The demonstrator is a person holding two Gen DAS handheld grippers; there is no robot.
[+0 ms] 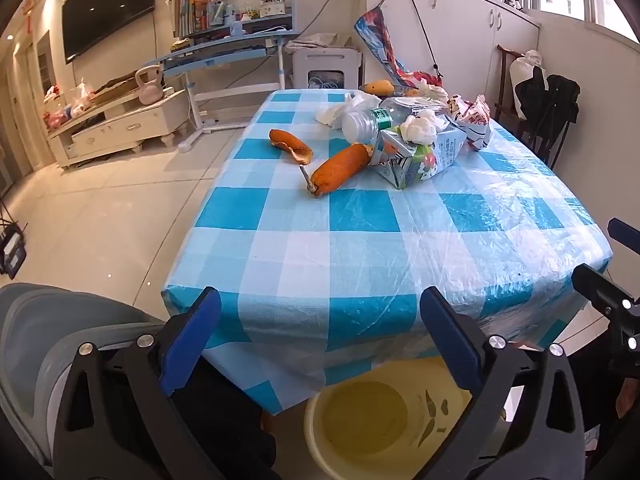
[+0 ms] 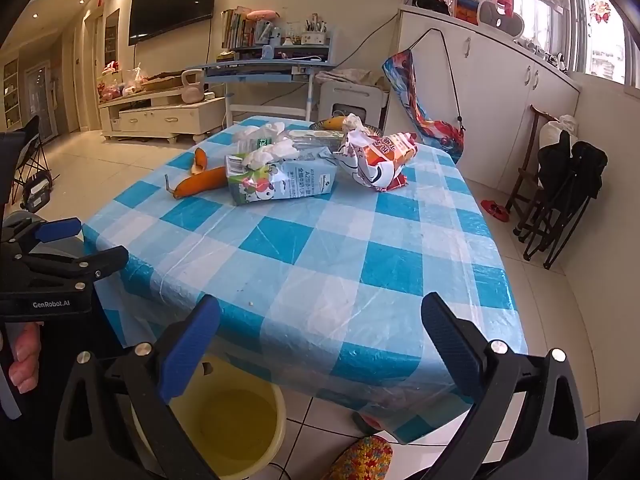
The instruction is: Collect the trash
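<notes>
Trash lies in a heap at the far end of the blue-checked table (image 1: 320,248) (image 2: 312,272): two orange peels (image 1: 340,170) (image 2: 200,186), a milk carton (image 1: 420,158) (image 2: 280,182) stuffed with tissue, a plastic bottle (image 1: 372,122) and a crumpled snack wrapper (image 1: 476,120) (image 2: 380,160). A yellow bucket (image 1: 380,428) (image 2: 228,432) stands on the floor at the table's near edge. My left gripper (image 1: 320,336) is open above that edge, nothing between its fingers. My right gripper (image 2: 320,340) is open too, likewise holding nothing. Both hang well short of the trash.
A grey chair back (image 1: 40,340) sits at the left of the table. Folded black chairs (image 2: 560,200) lean by the white cabinets on the right. A blue desk (image 1: 232,52) and a TV stand (image 1: 116,124) lie beyond. A crocheted slipper (image 2: 364,460) is on the floor.
</notes>
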